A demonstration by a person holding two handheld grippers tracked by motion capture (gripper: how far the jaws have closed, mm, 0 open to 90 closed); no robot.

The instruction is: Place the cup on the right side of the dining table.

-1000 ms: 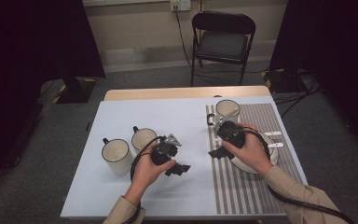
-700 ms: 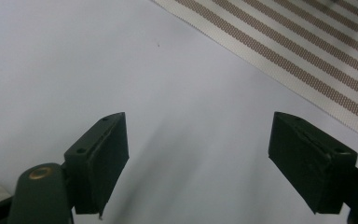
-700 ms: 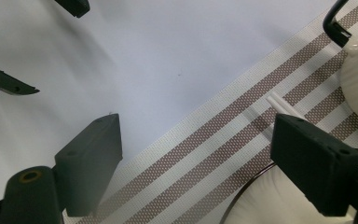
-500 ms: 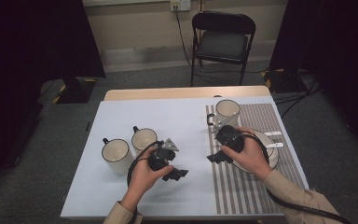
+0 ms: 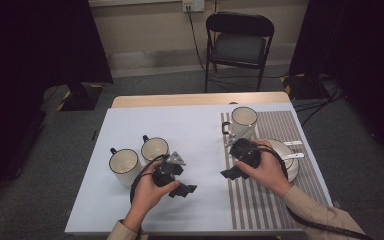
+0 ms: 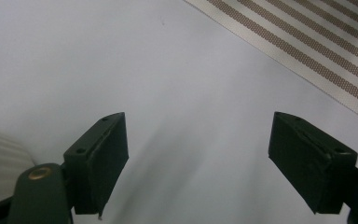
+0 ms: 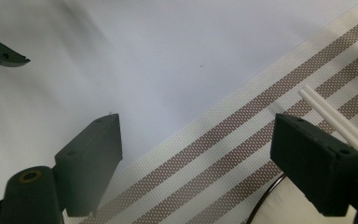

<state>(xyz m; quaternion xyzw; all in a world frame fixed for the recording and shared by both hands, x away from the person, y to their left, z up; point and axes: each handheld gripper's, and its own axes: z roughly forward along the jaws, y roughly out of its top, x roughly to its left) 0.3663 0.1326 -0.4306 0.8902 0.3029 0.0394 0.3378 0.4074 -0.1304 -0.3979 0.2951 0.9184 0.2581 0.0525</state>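
**While Both Hand-Held Grippers Hover, Jaws Wide and Empty**

While hovering low over the pale worktop (image 5: 200, 135), left hand-held gripper (image 5: 182, 190) spread wide, jaws far apart, nothing between them but bare surface. Just up and to its left, two cream mugs with dark rims: the nearer mug (image 5: 155, 148) close beside the grey plate on top of it, the farther mug (image 5: 124, 163) just beyond, the pair almost touching. Off to its right, the striped placemat (image 5: 260, 200), edge cutting across the corner of the left gripper view (image 6: 307, 46).

Over on the mat's left edge, right hand-held gripper (image 5: 231, 173) equally wide open, gripping nothing. Beneath its jaws, stripes meeting bare worktop (image 7: 144, 56). Right behind it, a white plate (image 5: 292, 167), mostly hidden by the hand (image 5: 265, 167). Above it, a third mug (image 5: 243, 120) standing upright on the mat. White sticks (image 7: 335, 121) crossing beside the right-hand jaw; cutlery or not, cannot tell.
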